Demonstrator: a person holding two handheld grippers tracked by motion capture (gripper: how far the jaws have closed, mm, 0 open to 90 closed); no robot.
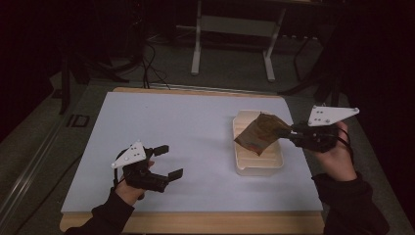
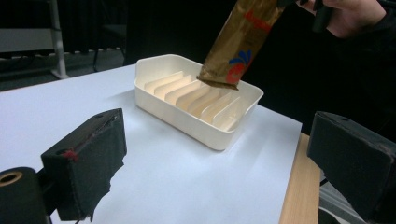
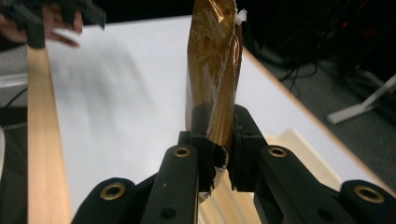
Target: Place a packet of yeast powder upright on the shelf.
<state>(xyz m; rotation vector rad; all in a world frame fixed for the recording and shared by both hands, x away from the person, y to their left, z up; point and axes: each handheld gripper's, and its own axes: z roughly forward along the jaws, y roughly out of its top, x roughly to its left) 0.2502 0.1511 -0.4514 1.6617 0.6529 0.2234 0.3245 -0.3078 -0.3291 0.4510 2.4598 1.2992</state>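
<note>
A gold-brown snack packet [image 1: 259, 133] with red and blue print hangs tilted over the cream slotted tray [image 1: 242, 164] on the right half of the white table. My right gripper [image 1: 289, 129] is shut on the packet's upper end; in the right gripper view the foil [image 3: 214, 70] is pinched between both pads. In the left gripper view the packet [image 2: 238, 44] has its lower edge just above the tray's ribs [image 2: 187, 95]. My left gripper [image 1: 169, 160] rests low at the front left of the table, jaws wide open and nothing between them.
The white sheet [image 1: 161, 127] lies on a wooden tabletop whose front edge [image 1: 195, 223] shows. Behind the table stand white desk legs [image 1: 196, 44] and loose cables [image 1: 151, 68] on a dark floor.
</note>
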